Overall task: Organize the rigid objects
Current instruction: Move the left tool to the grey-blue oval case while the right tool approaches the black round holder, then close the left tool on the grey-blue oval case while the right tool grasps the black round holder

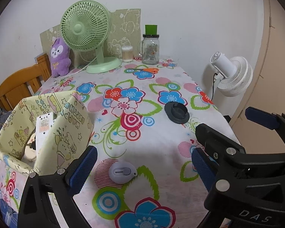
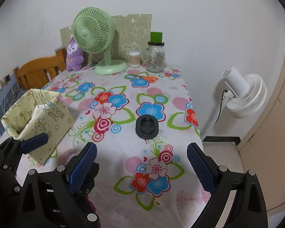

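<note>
A small lavender oval gadget [image 1: 122, 172] with a slider lies on the flowered tablecloth [image 1: 161, 152], right between the fingers of my left gripper [image 1: 142, 169], which is open and holds nothing. A dark grey round holder [image 1: 176, 112] [image 2: 147, 127] sits farther out, ahead of my right gripper [image 2: 142, 166], also open with nothing in it. A yellow printed fabric box [image 1: 47, 133] [image 2: 38, 117] stands at the left with a card and other items inside. Orange-handled scissors [image 1: 144, 70] [image 2: 145, 78] lie near the back. The right wrist view does not show the lavender gadget.
At the back stand a green desk fan [image 1: 85, 30], a purple plush [image 1: 59, 57], a cotton swab tub [image 1: 127, 54] and a glass jar [image 1: 150, 49]. A wooden chair [image 1: 19, 85] is on the left, a white floor fan [image 2: 243, 95] past the table's right edge.
</note>
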